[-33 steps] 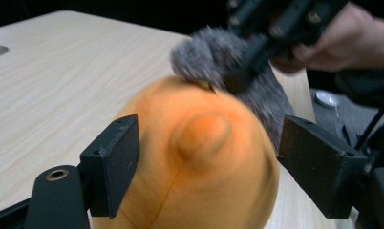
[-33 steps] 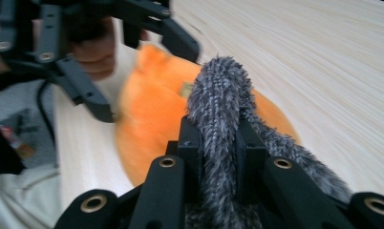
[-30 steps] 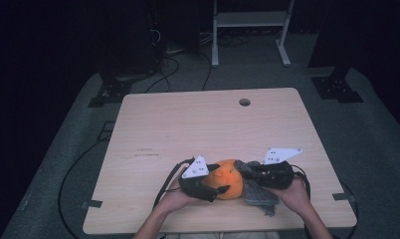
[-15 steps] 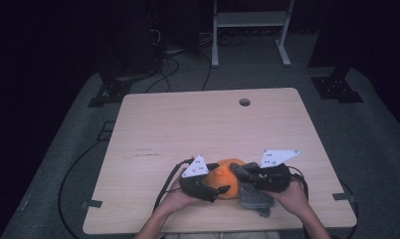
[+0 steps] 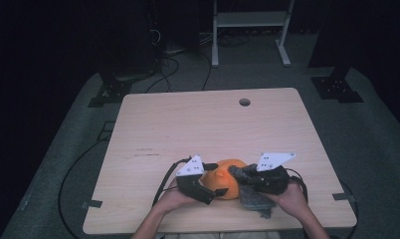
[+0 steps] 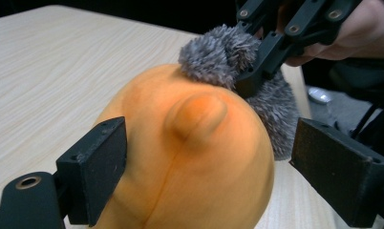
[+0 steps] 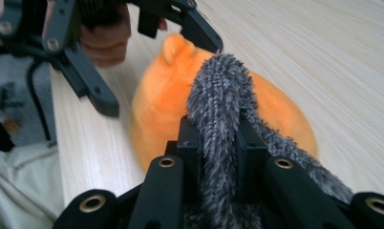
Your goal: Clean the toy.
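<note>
Our left claw (image 6: 204, 157) has just been opening around the orange plush (image 5: 224, 178); right claw (image 7: 218, 143) pinches the grey cloth (image 7: 221, 105) at the plush's 3 o'clock. Rub gently.

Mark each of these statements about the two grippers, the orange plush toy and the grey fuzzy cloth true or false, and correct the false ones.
1. The right gripper is clamped on the grey fuzzy cloth. True.
2. The left gripper squeezes the orange plush toy tightly. False: its jaws have just been opening and stand apart from the toy's sides, with the toy between them.
3. The cloth lies against the toy's top. True.
4. The toy sits at the far edge of the light wooden table, by the round hole. False: it sits near the person's edge.
5. The toy is blue. False: it is orange.
</note>
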